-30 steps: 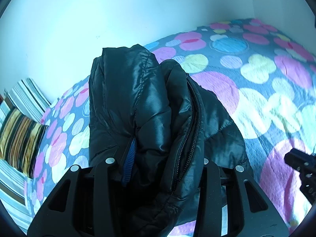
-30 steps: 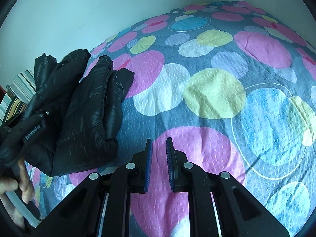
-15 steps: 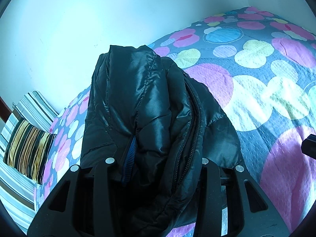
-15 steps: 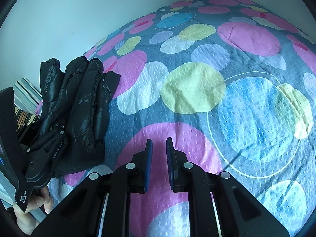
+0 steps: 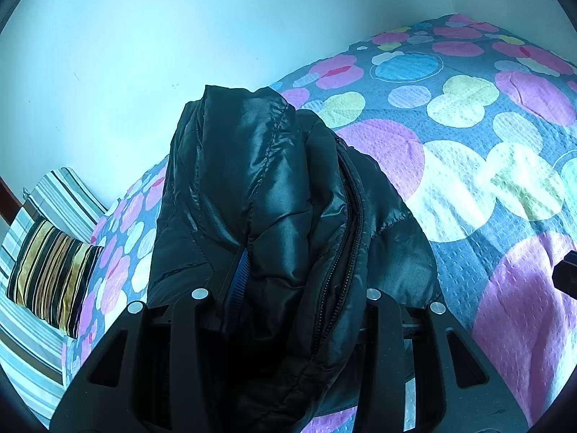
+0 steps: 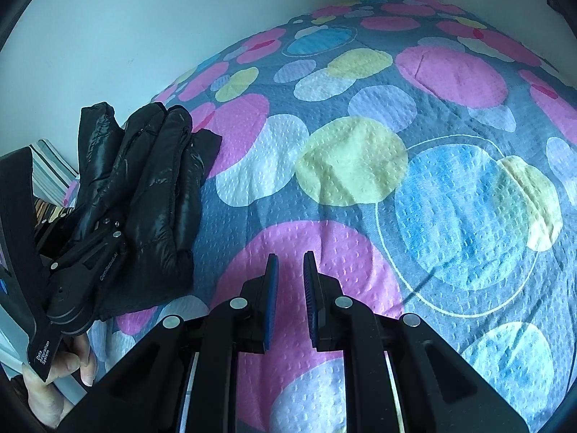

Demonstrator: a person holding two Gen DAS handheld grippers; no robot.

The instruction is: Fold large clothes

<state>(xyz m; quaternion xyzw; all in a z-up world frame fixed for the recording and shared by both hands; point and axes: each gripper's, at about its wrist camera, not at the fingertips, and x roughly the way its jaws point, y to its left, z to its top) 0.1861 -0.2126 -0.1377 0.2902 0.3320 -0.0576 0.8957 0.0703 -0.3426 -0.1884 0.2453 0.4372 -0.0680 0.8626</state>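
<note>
On polka-dot bedspread [image 6: 360,166], near striped pillow [image 5: 50,278]: folded black puffer jacket [image 5: 274,216] clamped by left gripper [image 5: 288,288]. Right gripper [image 6: 290,274] narrow, empty. Probably final placement; release needed next.

Item count: one black puffer jacket [image 5: 274,198], one dotted bedspread [image 6: 360,166], one striped cushion [image 5: 50,285], two grippers, left gripper [image 5: 288,285] and right gripper [image 6: 290,281], one bare hand [image 6: 61,375].

the black puffer jacket [image 5: 274,216], clamped in the left gripper [image 5: 288,303], now sits lower and nearer the bedspread [image 5: 468,187]. seen past the right gripper [image 6: 290,288], it lies farther left, bunched tighter.
</note>
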